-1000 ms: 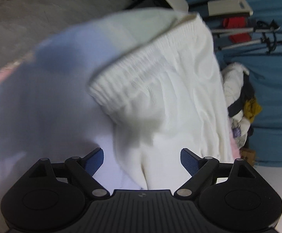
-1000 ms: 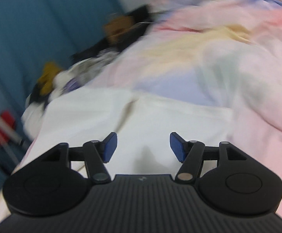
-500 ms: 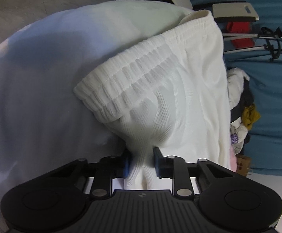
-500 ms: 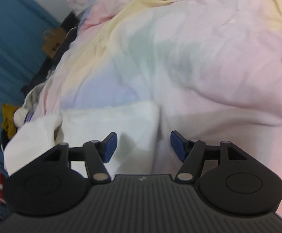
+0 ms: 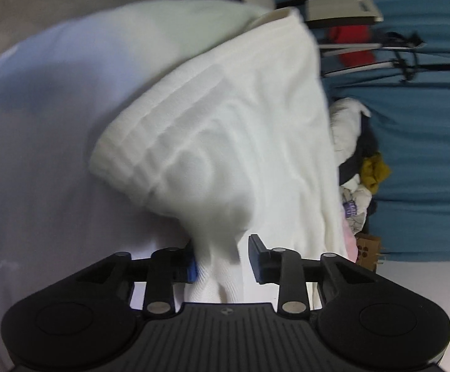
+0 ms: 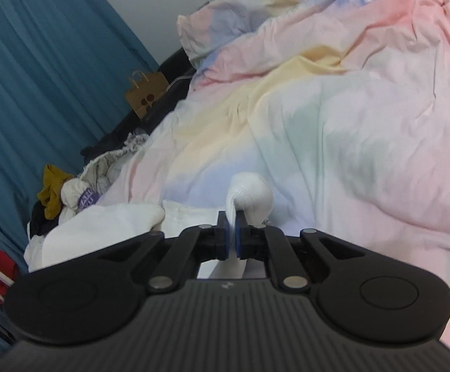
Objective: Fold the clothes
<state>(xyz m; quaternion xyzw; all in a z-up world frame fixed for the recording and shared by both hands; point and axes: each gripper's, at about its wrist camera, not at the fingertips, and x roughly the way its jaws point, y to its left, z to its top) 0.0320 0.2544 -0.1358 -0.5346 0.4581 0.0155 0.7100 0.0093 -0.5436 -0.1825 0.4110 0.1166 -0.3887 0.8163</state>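
Observation:
A white ribbed garment with an elastic waistband (image 5: 212, 142) lies on the pastel bedsheet (image 5: 32, 161). My left gripper (image 5: 223, 263) has its jaws a hand's width apart with a bunch of the white cloth between them; the left pad touches it, the right pad (image 5: 255, 259) stands clear. In the right wrist view my right gripper (image 6: 231, 235) is shut on a fold of the same white garment (image 6: 251, 197), which bulges above the pads. The rest of the garment (image 6: 107, 226) trails to the left.
A pile of mixed clothes (image 6: 70, 192) lies at the bed's edge by the blue curtain (image 6: 39, 77). A brown paper bag (image 6: 144, 93) stands beside the bed. The rumpled pastel duvet (image 6: 364, 108) fills the right. Metal stands and a red item (image 5: 355, 46) stand beyond the bed.
My left gripper, shut on the cloth half a second ago, has opened partway. My right gripper, open before, has closed on a fold of the white garment.

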